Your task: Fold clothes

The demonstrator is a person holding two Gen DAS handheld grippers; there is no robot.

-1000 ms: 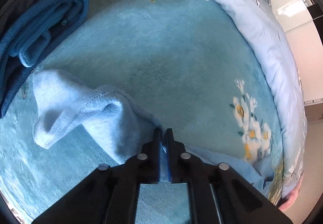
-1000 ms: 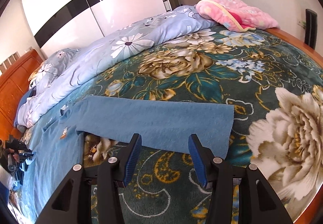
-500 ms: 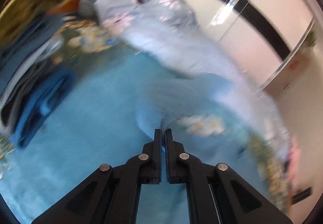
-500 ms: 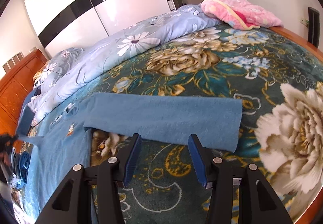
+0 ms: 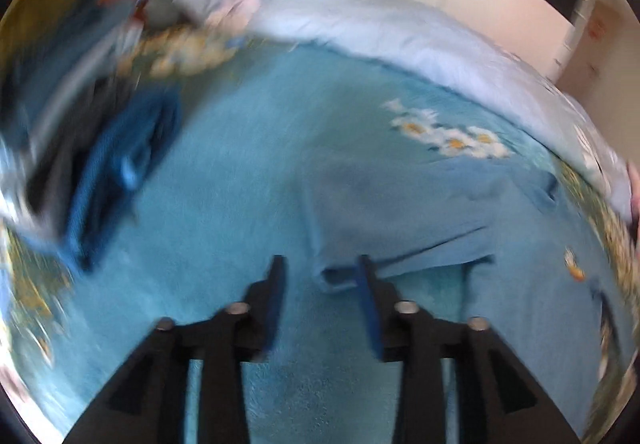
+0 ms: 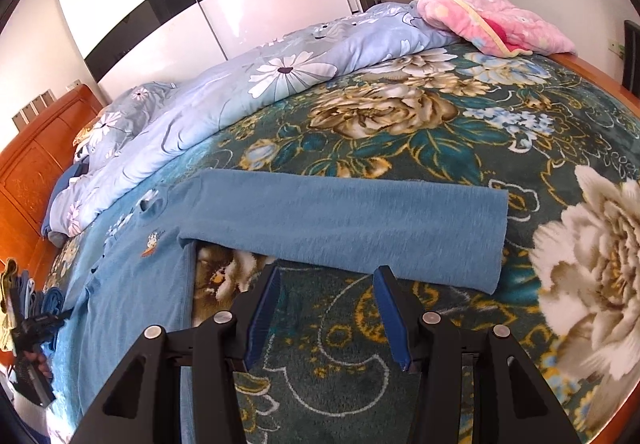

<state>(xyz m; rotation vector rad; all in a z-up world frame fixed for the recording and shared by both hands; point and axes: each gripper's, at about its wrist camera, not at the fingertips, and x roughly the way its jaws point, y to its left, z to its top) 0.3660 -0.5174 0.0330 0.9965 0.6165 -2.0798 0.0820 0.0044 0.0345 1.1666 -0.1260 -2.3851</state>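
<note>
A light blue fleece garment (image 6: 132,284) lies spread on the bed, with one sleeve (image 6: 344,224) stretched flat to the right. In the blurred left wrist view the same garment (image 5: 248,172) fills the middle, and its other sleeve (image 5: 404,220) lies folded in across the body. My left gripper (image 5: 320,264) is open and empty, just above that sleeve's cuff end. My right gripper (image 6: 326,272) is open and empty, hovering just in front of the stretched sleeve's near edge. The left gripper also shows far left in the right wrist view (image 6: 38,328).
A pile of folded dark blue and grey clothes (image 5: 100,148) sits at the left by the orange headboard (image 6: 32,164). A rolled light blue floral duvet (image 6: 248,84) runs along the bed's far side. A pink quilt (image 6: 492,20) lies at the far corner. The floral blanket (image 6: 440,124) covers the bed.
My left gripper carried the sleeve across the garment, then opened and let it go; the sleeve now lies folded on the body. My right gripper stayed open and edged slightly nearer the stretched sleeve.
</note>
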